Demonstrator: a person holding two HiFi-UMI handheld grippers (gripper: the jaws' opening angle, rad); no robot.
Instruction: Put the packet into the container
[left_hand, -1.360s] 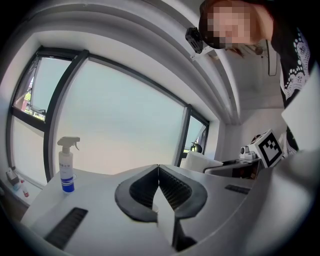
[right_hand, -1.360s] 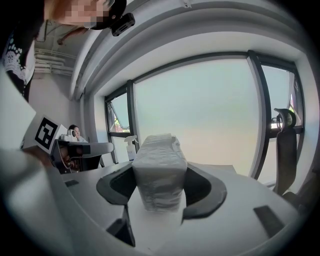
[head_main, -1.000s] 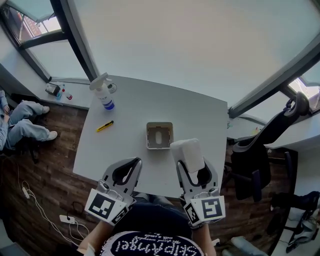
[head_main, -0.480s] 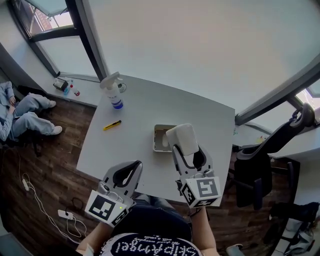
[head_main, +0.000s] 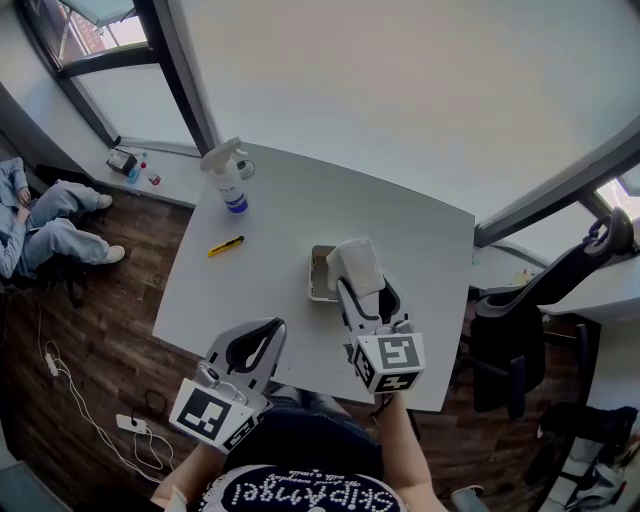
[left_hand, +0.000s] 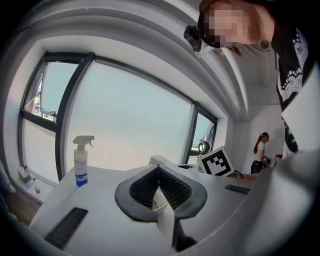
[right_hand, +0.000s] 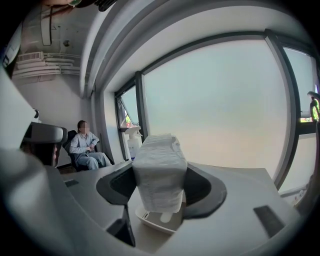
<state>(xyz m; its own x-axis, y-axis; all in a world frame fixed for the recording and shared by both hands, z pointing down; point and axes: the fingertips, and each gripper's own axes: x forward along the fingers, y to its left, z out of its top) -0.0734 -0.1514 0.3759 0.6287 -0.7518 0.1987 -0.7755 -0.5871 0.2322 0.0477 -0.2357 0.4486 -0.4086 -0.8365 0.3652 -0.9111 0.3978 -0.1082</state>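
A white soft packet (head_main: 354, 262) sits between the jaws of my right gripper (head_main: 362, 292), which is shut on it. The packet hangs over the right part of the small square white container (head_main: 318, 272) on the grey table (head_main: 270, 225). In the right gripper view the packet (right_hand: 159, 167) stands upright in the right gripper (right_hand: 160, 185), with the open container (right_hand: 157, 220) just below it. My left gripper (head_main: 257, 342) is shut and holds nothing, near the table's front edge. The left gripper (left_hand: 158, 167) shows its tips touching.
A spray bottle (head_main: 228, 182) stands at the table's far left corner, and a yellow pen (head_main: 226, 246) lies nearer. A black office chair (head_main: 535, 295) is off the right side. A seated person (head_main: 45, 225) and cables (head_main: 70, 400) are on the floor side at left.
My right gripper has carried the packet left and forward, from beside the container to over its right part. The left gripper has stayed where it was.
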